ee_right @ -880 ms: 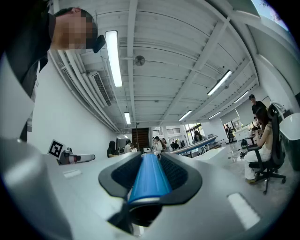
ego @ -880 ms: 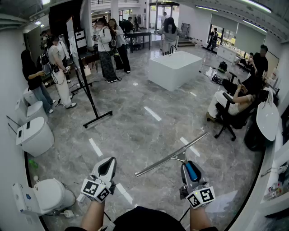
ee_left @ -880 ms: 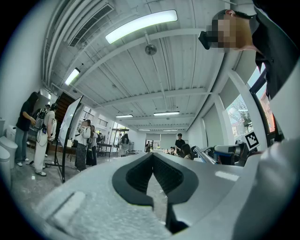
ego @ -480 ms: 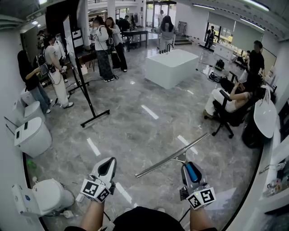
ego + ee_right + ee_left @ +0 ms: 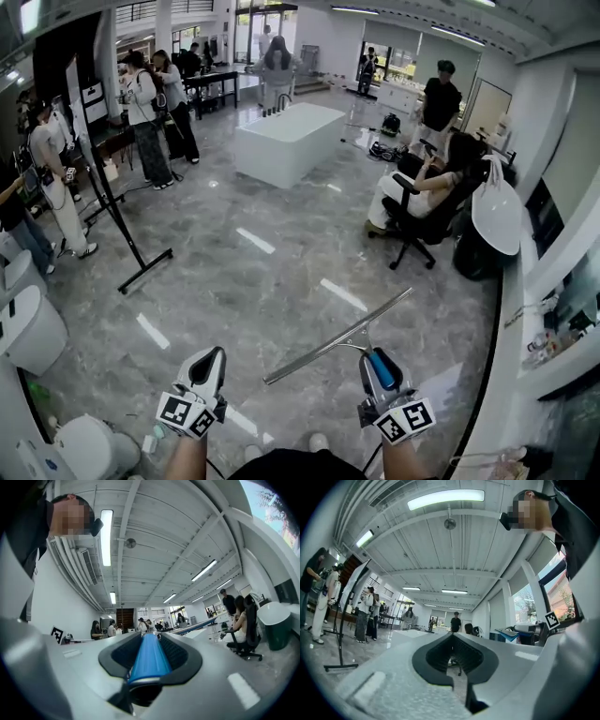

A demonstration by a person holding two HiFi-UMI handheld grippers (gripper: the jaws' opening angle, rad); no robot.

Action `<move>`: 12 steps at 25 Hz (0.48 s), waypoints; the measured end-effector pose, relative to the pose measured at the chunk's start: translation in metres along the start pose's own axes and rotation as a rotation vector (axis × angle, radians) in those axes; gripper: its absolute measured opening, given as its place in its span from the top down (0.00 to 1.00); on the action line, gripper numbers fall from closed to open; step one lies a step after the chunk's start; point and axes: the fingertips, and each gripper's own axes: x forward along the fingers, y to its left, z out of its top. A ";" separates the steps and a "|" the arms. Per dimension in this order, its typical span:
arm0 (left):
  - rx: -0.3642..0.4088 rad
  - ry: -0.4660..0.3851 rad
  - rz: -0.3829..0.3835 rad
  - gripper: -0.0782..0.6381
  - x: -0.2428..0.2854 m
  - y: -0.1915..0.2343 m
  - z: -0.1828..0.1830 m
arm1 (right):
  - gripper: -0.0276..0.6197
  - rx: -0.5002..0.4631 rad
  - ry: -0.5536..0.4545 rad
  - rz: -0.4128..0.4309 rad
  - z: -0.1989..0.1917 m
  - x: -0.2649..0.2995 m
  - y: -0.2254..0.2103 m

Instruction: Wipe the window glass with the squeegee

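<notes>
Clamping squeegee [image 5: 337,337] by its blue handle, right gripper [image 5: 377,362] risked long blade twisting loose; left gripper [image 5: 207,362] closed, empty.

- White bathtub [image 5: 281,141]: stands mid-room on grey marble floor [image 5: 281,272].
- Black stand [image 5: 145,271]: upright, left.
- Seated person [image 5: 427,187]: office chair, right.
- Toilet [image 5: 28,328]: left edge.

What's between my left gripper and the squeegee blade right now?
Only bare grey floor, as the head view shows. The left gripper is apart from the squeegee, whose blue handle sits in the right gripper's jaws.
</notes>
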 end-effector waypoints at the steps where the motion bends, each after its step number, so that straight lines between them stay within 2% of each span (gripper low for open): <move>1: -0.006 0.003 -0.028 0.89 0.007 -0.007 -0.004 | 0.75 -0.006 -0.004 -0.026 0.003 -0.010 -0.004; 6: -0.061 0.036 -0.198 0.89 0.044 -0.044 -0.025 | 0.75 -0.050 -0.023 -0.216 0.010 -0.073 -0.020; 12: -0.080 0.068 -0.363 0.89 0.086 -0.096 -0.041 | 0.75 -0.056 -0.057 -0.395 0.020 -0.136 -0.044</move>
